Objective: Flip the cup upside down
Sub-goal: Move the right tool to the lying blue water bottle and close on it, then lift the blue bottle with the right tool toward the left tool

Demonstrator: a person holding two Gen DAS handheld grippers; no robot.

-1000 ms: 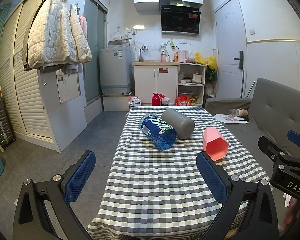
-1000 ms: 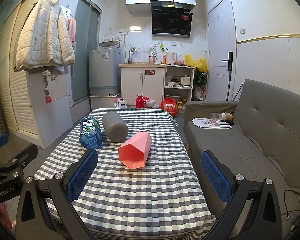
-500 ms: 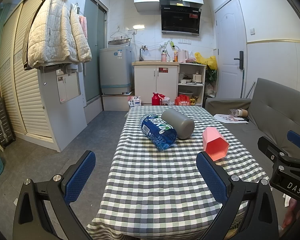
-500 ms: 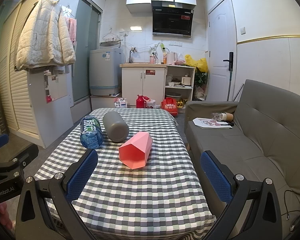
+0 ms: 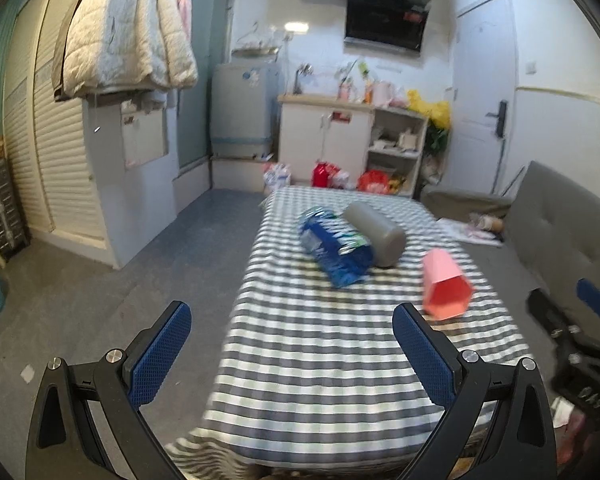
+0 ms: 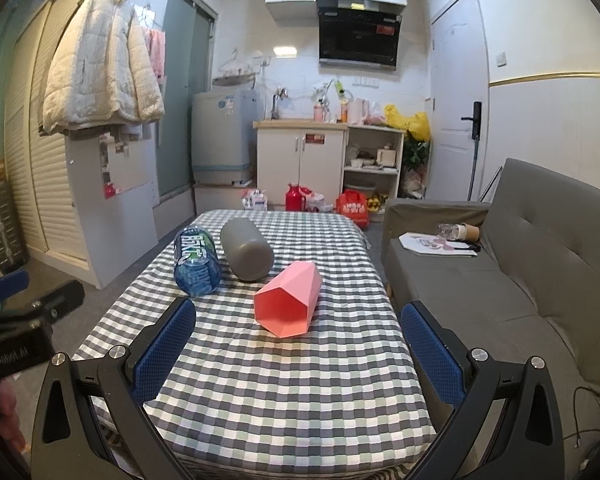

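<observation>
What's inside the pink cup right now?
In the right wrist view the pink cup lies on its side on the checked tablecloth, open mouth toward the camera. The visible inner walls look bare; the deepest part near the base is hard to make out.

Grey sofa (image 6: 540, 264) right, white door (image 6: 456, 92) behind, seemingly tiled kitchen wall (image 6: 300, 76).

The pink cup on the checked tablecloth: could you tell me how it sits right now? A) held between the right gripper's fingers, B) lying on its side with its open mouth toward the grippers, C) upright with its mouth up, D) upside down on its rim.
B: the pink cup lies on its side on the checked tablecloth, its faceted open mouth facing the camera, ahead of the open right gripper and untouched by it.
</observation>
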